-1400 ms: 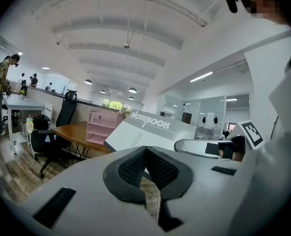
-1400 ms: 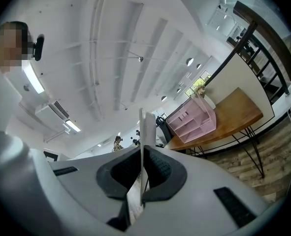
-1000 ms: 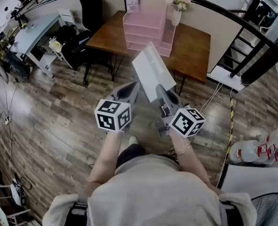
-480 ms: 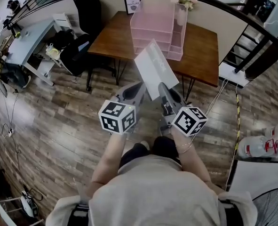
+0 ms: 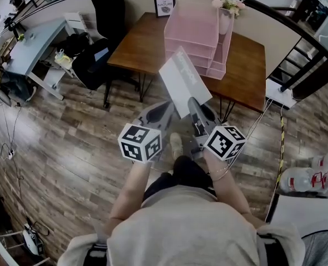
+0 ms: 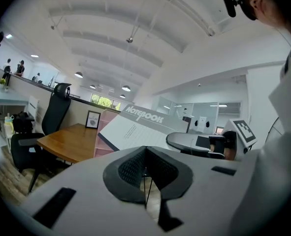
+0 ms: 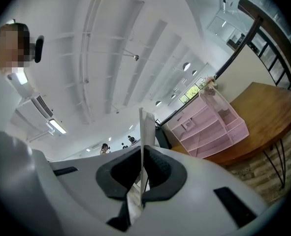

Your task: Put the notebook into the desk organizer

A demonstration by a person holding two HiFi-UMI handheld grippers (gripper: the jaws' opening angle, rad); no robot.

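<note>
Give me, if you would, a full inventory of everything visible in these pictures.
notebook: one, white with a grey band, held in the right claw, short of the table
desk organizer: one, pink, on the table
table: one, brown wood, ahead by the wall
picture frame: one, black, at the table's back edge
vase of flowers: one, pale, at the organizer's far right
office chairs: two, black, left of the table
desk: one, pale grey, far left
bottles: a few, clear with red labels, on the floor at far right
left claw: one, grey, shut and empty
right claw: one, grey, shut on the notebook
</note>
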